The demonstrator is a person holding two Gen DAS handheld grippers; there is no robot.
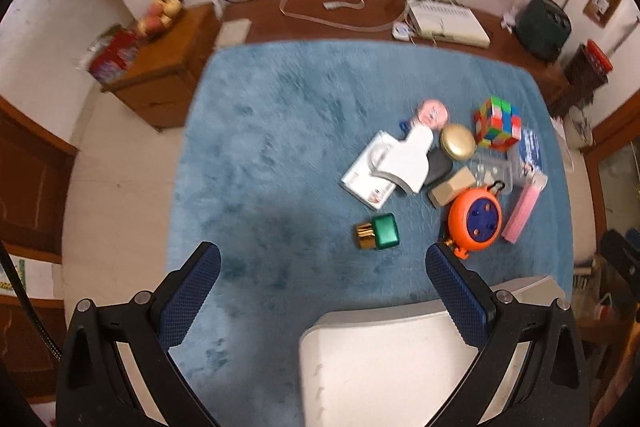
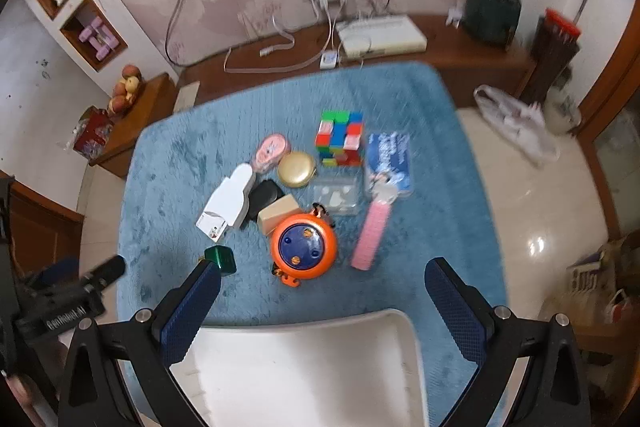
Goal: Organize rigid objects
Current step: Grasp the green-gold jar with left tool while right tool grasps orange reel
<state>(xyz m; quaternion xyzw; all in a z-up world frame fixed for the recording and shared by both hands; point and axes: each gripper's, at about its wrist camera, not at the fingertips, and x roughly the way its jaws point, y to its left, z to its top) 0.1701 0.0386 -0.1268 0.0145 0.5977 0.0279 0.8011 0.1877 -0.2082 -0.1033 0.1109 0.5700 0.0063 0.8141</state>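
Rigid objects lie clustered on the blue plush mat (image 1: 280, 147), right of centre in the left wrist view and at centre in the right wrist view. Pink ribbed bar (image 2: 371, 235): long axis runs from lower left to upper right of the right wrist frame, upper end touching a blue printed card (image 2: 390, 157). White paddle-shaped piece (image 1: 406, 157): narrow end points to the upper right of the left wrist frame, wide end lies over a flat white card (image 1: 366, 183). Orange reel with blue centre (image 2: 304, 247) lies flat, face up, just beside a beige block (image 2: 278, 213). Green-and-gold bottle (image 1: 378, 231) lies on its side apart from the cluster, gold cap toward frame left. Colour cube (image 1: 498, 123) stands at the far edge of the group, next to a gold round case (image 1: 458, 143). Left gripper (image 1: 322, 267): jaws spread wide, nothing between them, above bare mat. Right gripper (image 2: 322, 281): jaws equally wide, empty; its left finger overlaps the green bottle in the frame, contact not determinable. A white tray (image 2: 312, 367) at the bottom edge is cut off by both frames. The clear plastic box (image 2: 336, 195) is blurred; contents unreadable.
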